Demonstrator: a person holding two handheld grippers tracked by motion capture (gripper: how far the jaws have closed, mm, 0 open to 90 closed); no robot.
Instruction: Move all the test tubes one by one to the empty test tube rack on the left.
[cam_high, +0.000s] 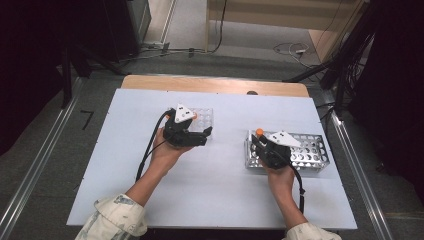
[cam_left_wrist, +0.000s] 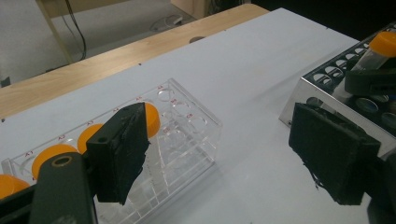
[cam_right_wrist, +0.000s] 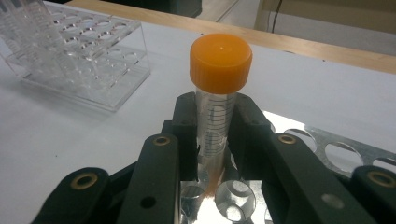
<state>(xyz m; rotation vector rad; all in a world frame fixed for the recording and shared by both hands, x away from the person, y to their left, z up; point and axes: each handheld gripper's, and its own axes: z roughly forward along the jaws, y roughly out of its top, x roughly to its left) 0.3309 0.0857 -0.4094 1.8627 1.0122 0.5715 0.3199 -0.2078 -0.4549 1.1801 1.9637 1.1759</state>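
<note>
A clear tube with an orange cap stands upright in a hole at the left end of the metal rack. My right gripper is shut on its body just below the cap; from the high view the cap shows above that gripper. My left gripper is open with nothing between its pads, hovering at the right end of the clear plastic rack. Several orange-capped tubes stand in that rack's near row. The high view has the left gripper just in front of the clear rack.
Both racks sit on a white board over a wooden table, whose bare edge runs along the far side. The metal rack lies right of centre with several vacant holes. Cables and dark stands surround the table on the floor.
</note>
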